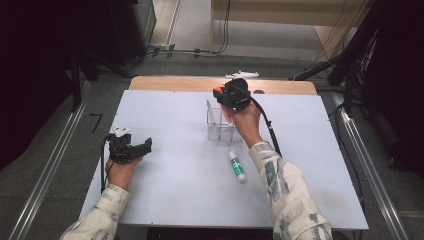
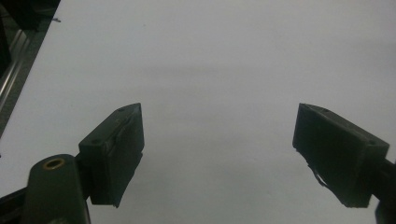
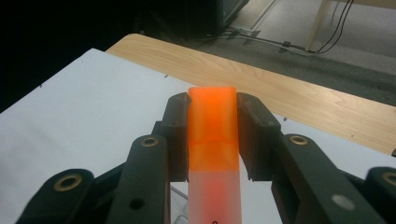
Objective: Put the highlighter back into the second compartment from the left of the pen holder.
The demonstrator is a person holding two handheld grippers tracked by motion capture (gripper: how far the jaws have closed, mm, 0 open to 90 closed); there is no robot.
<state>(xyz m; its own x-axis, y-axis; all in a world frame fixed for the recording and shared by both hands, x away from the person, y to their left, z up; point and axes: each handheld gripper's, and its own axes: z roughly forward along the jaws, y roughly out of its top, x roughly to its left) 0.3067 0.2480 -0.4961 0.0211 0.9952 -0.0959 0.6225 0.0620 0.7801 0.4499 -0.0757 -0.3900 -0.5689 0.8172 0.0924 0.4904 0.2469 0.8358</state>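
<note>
My right gripper (image 3: 212, 100) is shut on an orange, translucent flat-ended stick (image 3: 212, 140), its pads pressing on both sides. In the high view this gripper (image 1: 230, 102) is held above a clear plastic holder (image 1: 219, 131) near the table's middle back, and the stick's pale lower end (image 1: 228, 117) hangs at the holder's top. Whether the stick touches the holder I cannot tell. My left gripper (image 2: 219, 140) stands open over bare white surface with nothing between its fingers. In the high view the left gripper (image 1: 142, 146) rests low at the table's left side.
A white glue stick with a green label (image 1: 237, 165) lies on the white table cover (image 1: 170, 185) just in front of the holder. A wooden strip (image 1: 190, 83) runs along the far edge, with a small white object (image 1: 242, 75) on it. Cables cross the floor beyond.
</note>
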